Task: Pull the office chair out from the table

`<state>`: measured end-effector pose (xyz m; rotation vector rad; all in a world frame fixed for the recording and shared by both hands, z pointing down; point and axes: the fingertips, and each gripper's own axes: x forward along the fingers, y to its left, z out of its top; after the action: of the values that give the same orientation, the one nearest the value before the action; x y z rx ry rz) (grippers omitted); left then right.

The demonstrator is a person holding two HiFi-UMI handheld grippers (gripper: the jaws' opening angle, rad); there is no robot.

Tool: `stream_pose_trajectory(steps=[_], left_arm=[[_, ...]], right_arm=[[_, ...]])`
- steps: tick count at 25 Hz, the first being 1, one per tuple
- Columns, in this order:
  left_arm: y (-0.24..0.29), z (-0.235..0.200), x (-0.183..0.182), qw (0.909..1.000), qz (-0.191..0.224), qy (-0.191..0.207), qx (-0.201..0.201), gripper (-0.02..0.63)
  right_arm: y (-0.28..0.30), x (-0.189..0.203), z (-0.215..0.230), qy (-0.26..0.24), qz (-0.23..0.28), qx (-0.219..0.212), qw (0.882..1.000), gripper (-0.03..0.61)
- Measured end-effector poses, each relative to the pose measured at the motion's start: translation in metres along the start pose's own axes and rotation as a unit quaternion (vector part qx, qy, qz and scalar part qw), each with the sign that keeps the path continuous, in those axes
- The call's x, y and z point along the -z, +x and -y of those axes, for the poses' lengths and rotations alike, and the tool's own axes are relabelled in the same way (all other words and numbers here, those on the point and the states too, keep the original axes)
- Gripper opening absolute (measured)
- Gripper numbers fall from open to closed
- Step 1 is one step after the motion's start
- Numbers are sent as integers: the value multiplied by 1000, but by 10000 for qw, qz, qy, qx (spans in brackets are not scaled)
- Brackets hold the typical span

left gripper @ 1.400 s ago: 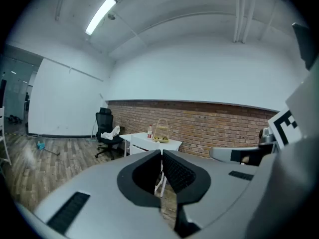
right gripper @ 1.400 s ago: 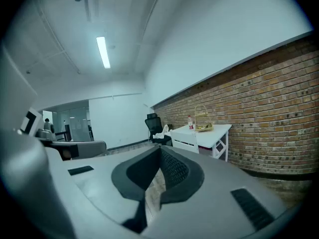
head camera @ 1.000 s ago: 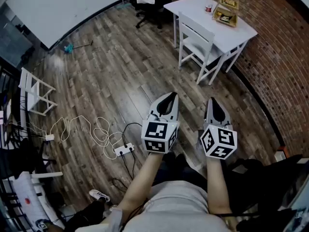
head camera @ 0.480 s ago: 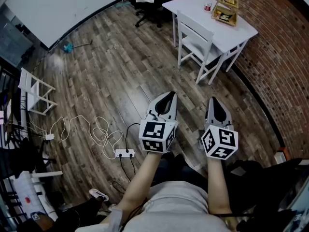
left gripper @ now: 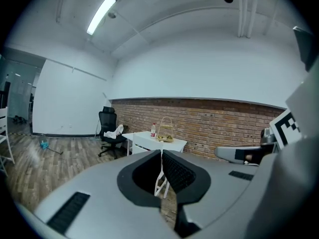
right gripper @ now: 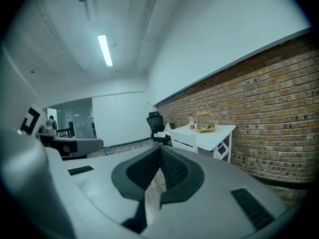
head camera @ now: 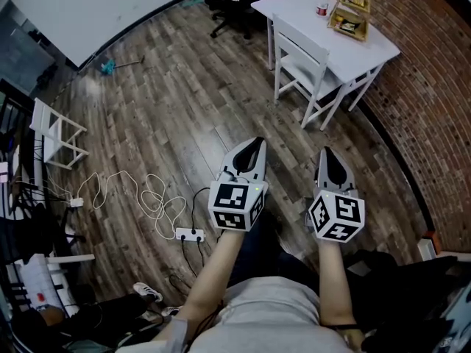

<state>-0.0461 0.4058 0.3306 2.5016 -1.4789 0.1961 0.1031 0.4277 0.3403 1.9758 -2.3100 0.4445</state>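
Observation:
The black office chair (head camera: 227, 2) stands at the far end of the white table (head camera: 372, 44), with a white cloth draped on its seat. It also shows far off in the left gripper view (left gripper: 108, 132) and in the right gripper view (right gripper: 155, 125). My left gripper (head camera: 254, 147) and right gripper (head camera: 329, 157) are held side by side over the wood floor, well short of the table. Both are shut with nothing between the jaws. A white wooden chair (head camera: 303, 59) is tucked at the table's near side.
On the table sit a wire basket (head camera: 352, 12) and a red bottle (head camera: 322, 7). A brick wall (head camera: 430, 116) runs along the right. A white folding chair (head camera: 55, 132) stands at the left. Loose cables and a power strip (head camera: 190, 233) lie on the floor.
Both grippers have drifted a little forward over the floor, side by side. Their jaws have stayed shut.

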Motion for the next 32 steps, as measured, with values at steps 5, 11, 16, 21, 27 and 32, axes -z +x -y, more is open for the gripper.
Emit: stream_pose_trajectory(steps=[5,11,16,21,27,32], left_arm=[[29,-17,-4,10000,-7,-12,13,21],[77,-53,-17,9999,-10,23,116,21],[116,-95,-33,9999,-25,30,168,21],[158,-137,-54,9997,25,37,240,21],[194,-176,-68,9993,15,29,377,21],[221,-193,-65,9988,-72,-85,480,21]], right_arm=[[34,-6,6,21,-2,5,10000,14],[95,-15,6,120,-17,91,9999,15],[154,-30,-6,109,-29,127,9999,15],[215,-47,-13,126,-24,171,9998,14],[270,-62,-30,90,-32,212,9997,14],[296,-59,-30,89,-170,305,9994,15]])
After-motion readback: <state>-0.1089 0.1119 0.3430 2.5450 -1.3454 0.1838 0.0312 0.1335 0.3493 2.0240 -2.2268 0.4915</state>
